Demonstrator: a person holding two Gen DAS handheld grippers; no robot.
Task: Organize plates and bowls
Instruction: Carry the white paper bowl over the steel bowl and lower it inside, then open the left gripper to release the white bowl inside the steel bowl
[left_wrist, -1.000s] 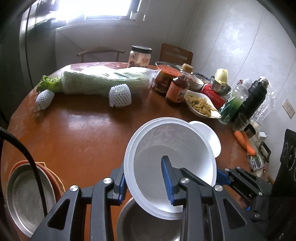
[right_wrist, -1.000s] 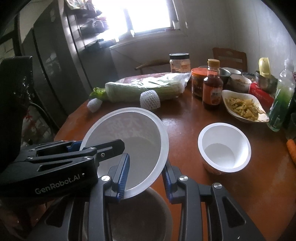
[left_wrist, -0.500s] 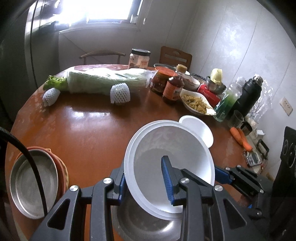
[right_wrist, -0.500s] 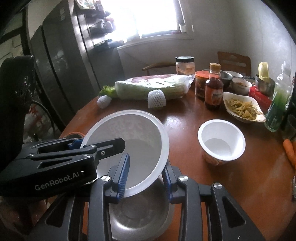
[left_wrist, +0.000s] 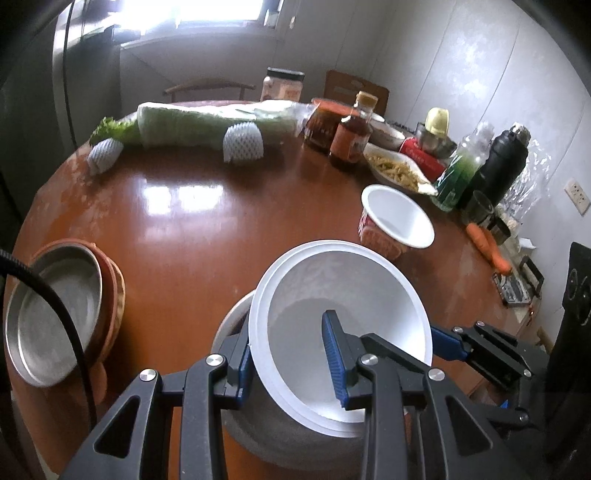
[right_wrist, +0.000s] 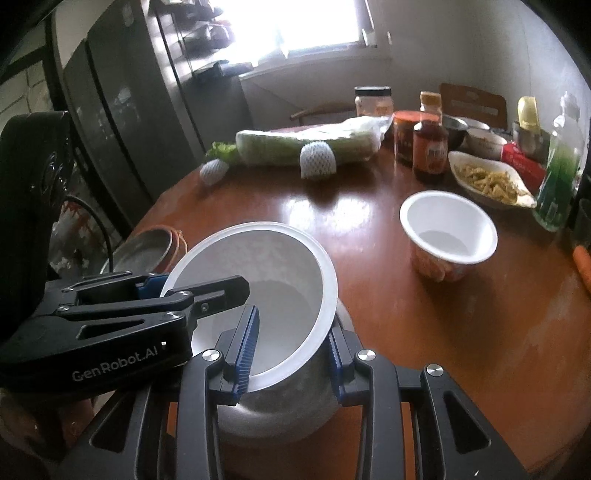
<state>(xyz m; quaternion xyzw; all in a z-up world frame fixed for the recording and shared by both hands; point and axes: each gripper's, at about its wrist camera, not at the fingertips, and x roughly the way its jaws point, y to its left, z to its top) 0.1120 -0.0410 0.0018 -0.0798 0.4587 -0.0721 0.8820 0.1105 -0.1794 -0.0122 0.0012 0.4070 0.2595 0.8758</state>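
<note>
right gripper | fingers clamp white bowl rim | above metal bowl

**One brand name to read**

From here, the only clear lettering is "GenRobot.AI", in pale print along the black body of the left gripper, seen from the right wrist. The labels on the brown sauce bottle and the jar are too blurred to read.

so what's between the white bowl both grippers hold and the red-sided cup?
Nothing: only bare table separates the white bowl from the cup. The right wrist view shows it clearest.
</note>
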